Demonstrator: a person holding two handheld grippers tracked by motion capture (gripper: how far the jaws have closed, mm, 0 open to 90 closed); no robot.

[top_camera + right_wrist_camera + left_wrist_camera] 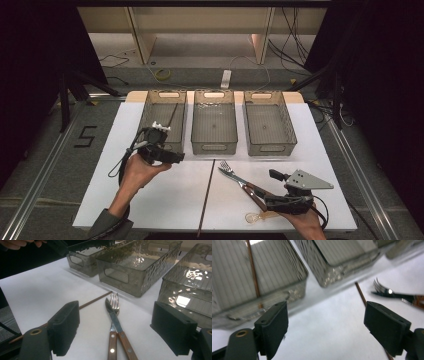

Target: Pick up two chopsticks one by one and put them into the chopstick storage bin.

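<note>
In the left gripper view, the thin brown chopstick (361, 293) on the table vanishes behind the right-hand jaw, and the wooden-handled steel fork (384, 290) beyond that jaw is cut by the picture's edge. In the right gripper view, the fork's and steel knife's (113, 313) wooden handles run off the bottom edge between the jaws.

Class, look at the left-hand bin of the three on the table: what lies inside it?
One thin brown stick lies lengthwise inside the left bin. The left hand-held gripper covers the bin's near end, hiding what lies there.

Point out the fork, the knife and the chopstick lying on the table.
fork (114, 300), right gripper view, on its tines.
knife (113, 313), right gripper view, on its blade.
chopstick (206, 199), high view, on its middle.
</note>
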